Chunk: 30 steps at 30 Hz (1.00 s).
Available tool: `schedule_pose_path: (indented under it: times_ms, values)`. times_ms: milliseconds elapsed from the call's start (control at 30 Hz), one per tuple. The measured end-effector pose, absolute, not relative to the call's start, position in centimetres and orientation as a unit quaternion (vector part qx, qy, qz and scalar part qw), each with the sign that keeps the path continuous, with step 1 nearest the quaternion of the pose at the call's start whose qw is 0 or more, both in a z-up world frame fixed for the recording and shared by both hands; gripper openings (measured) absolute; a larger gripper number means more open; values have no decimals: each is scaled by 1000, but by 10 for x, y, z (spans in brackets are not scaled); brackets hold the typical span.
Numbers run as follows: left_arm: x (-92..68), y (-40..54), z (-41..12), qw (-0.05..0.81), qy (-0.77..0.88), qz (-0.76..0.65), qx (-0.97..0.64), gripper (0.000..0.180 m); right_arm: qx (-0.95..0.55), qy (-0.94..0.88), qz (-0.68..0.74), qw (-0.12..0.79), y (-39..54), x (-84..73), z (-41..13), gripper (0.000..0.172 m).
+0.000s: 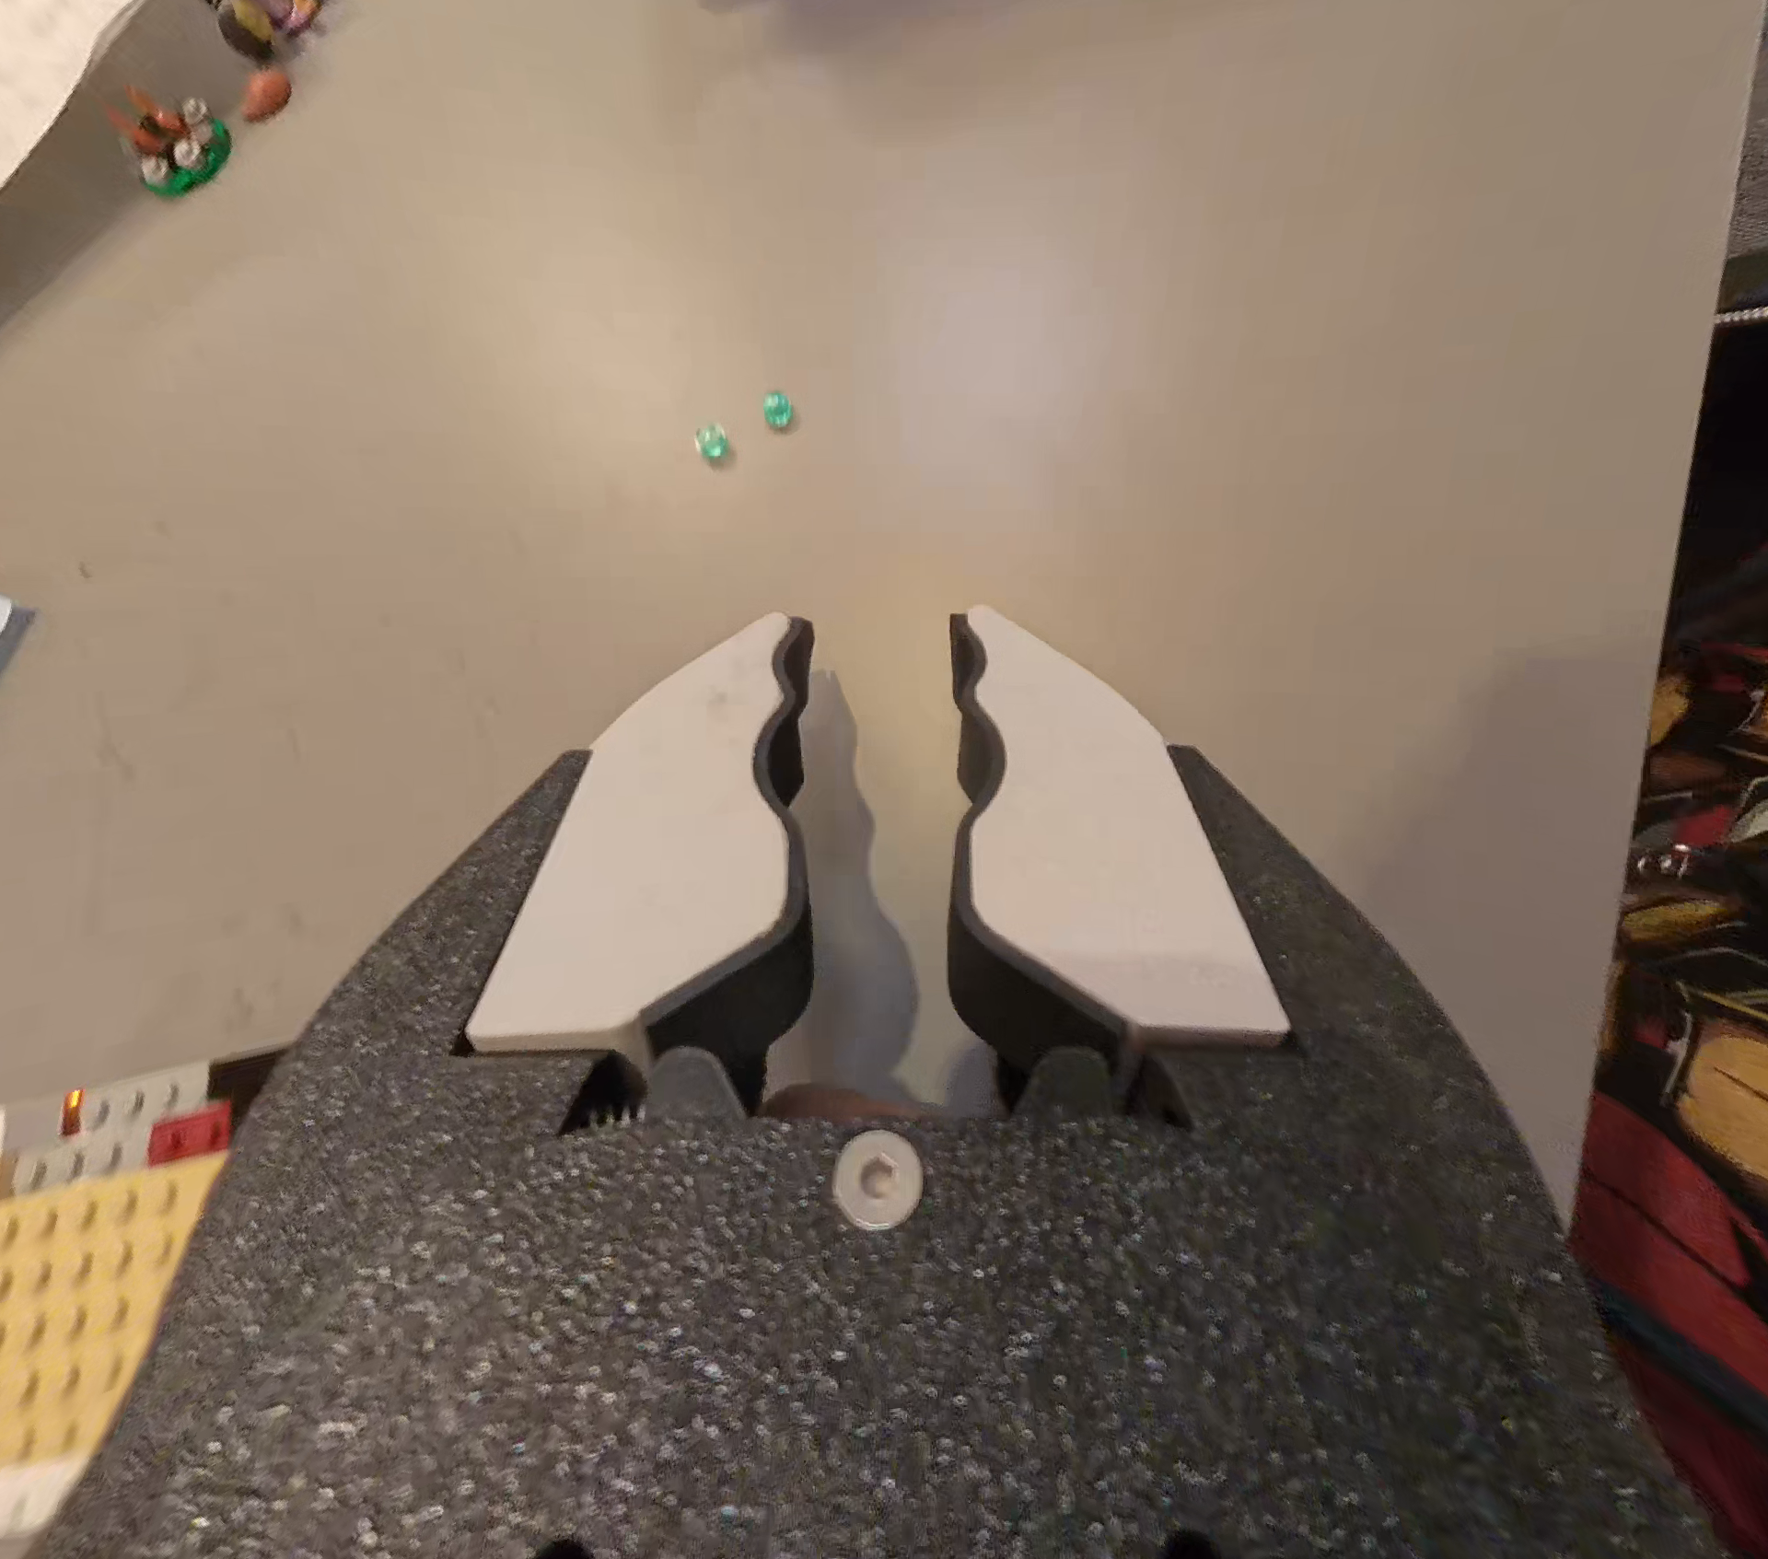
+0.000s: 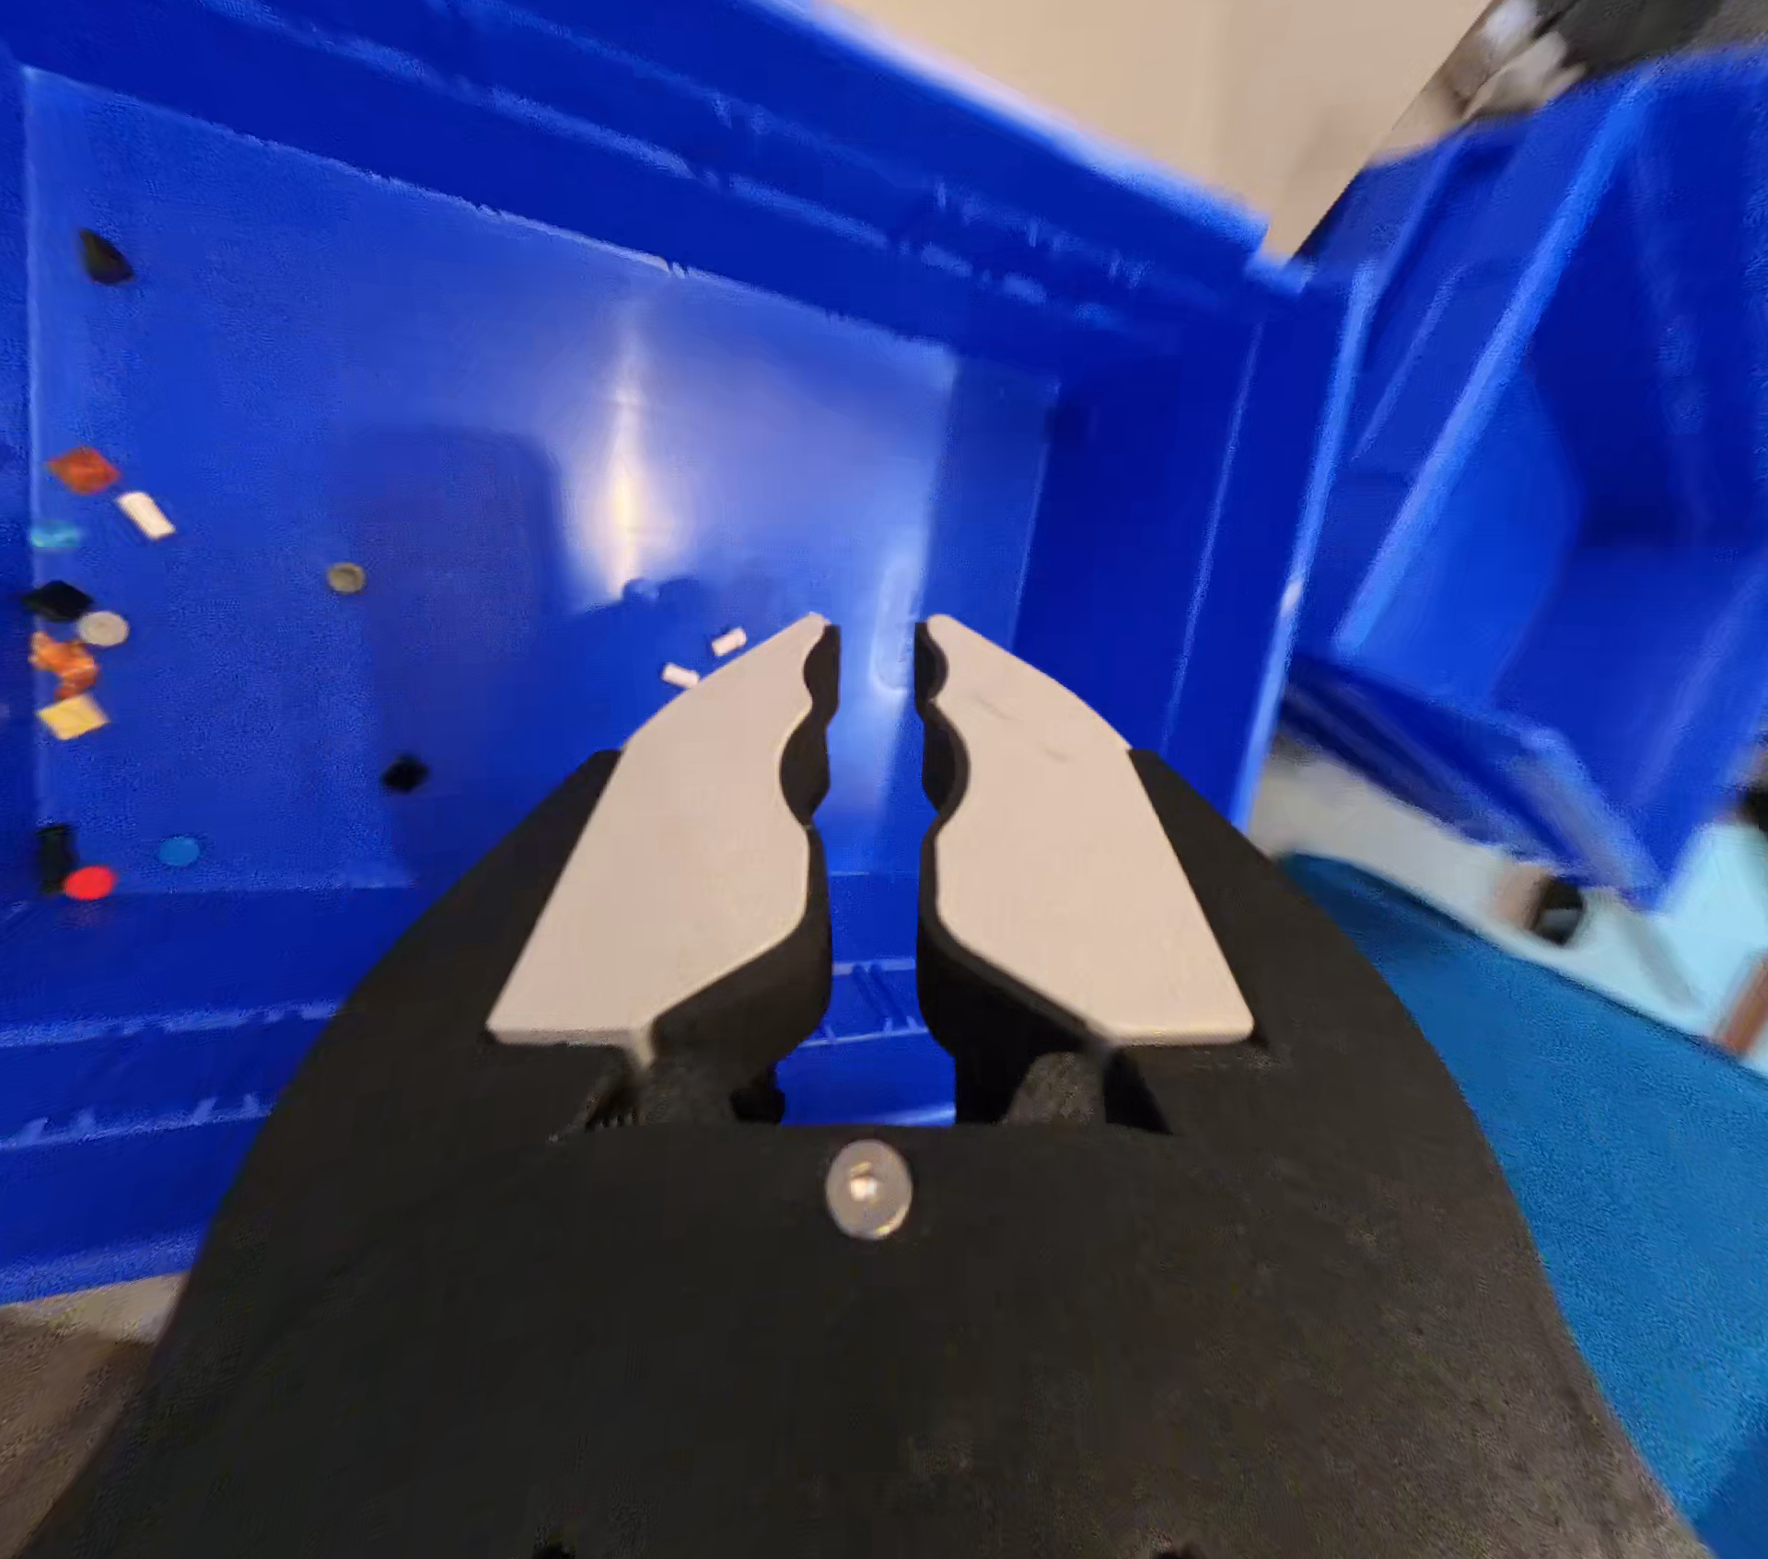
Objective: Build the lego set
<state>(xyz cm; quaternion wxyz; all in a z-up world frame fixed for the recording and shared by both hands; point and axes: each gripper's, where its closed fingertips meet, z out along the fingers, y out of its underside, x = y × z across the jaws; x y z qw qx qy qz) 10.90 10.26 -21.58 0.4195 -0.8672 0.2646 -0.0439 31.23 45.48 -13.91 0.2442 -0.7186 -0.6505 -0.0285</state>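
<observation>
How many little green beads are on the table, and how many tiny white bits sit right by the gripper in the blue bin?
Green beads on the table: 2
White bits in the blue bin, left of the hand-held gripper: 2
Total: 4

Warm indoor light, fairly bright. Soft sheen on table [image 1: 593, 365], claw [image 1: 881, 633] shadow falls between fingers. Right view smeary with motion blur, white glare streak on blue bin [image 2: 622, 461] floor. Fisheye stretch toward edges.
</observation>
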Motion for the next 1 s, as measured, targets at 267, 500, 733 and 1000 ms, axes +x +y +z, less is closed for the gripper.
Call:
schedule_pose_path:
  times_ms: [267, 500, 733, 1000]
  values:
    - [120, 122, -220, 407, 287, -51, -866, 29, -692, -718, -23, 70, 435, 326, -212, 19]
    - [120, 122, -220, 407, 286, -50, -866, 29, -675, -736, -48, 9, 444, 329, -230, 20]
    - [120, 122, -220, 405, 286, -54, -867, 29, -674, -738, -46, -4, 439, 325, -231, 10]
    - [107, 113, -220, 405, 262, -46, -875, 28, -589, -791, 47, 156, 341, 233, -144, 10]
